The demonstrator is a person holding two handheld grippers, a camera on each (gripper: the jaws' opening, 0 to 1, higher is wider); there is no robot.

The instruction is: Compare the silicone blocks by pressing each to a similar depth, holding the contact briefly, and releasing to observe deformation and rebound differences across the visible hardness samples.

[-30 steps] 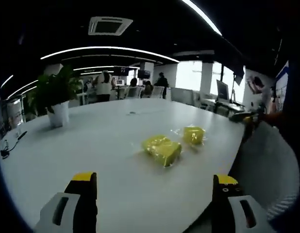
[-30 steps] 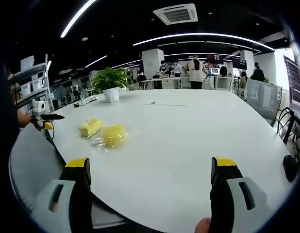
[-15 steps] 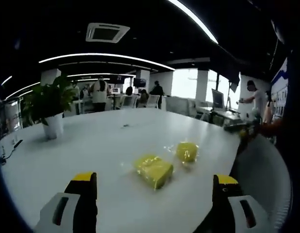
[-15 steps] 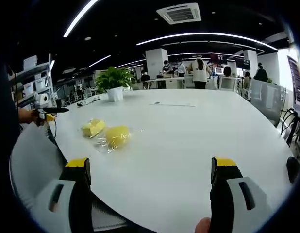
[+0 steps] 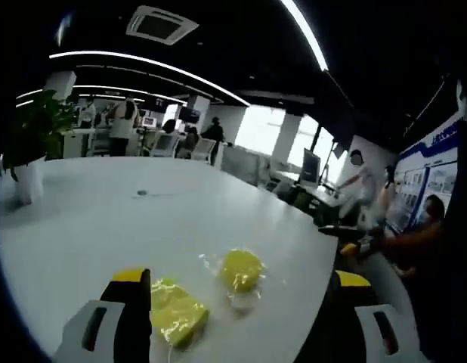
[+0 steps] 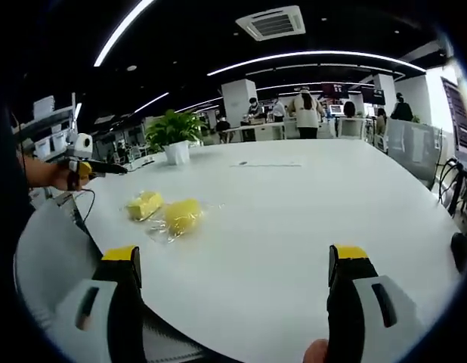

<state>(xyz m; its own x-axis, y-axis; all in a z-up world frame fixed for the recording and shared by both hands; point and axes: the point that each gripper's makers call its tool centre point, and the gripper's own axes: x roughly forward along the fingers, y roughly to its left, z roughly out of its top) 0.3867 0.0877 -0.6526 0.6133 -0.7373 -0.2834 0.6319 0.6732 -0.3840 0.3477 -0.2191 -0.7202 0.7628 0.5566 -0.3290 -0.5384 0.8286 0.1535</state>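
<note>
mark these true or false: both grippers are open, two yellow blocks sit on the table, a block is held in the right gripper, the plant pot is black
Both the left gripper and the right gripper are open: true.
Two yellow blocks, the rectangular block and the rounder block, lie on the white table: true.
The right gripper holds a block: false, nothing sits between its jaws, and both blocks lie on the table.
The plant pot is black: false, it is white.

Silicone blocks, two, yellow, each in clear crinkled wrapping. Rectangular block [image 5: 175, 312] [image 6: 144, 204]: lying flat on the white counter [image 6: 294, 219], near its curved edge. Rounded block [image 5: 242, 270] [image 6: 182, 215]: just beside the first, also near that edge. Both undeformed, untouched.
</note>
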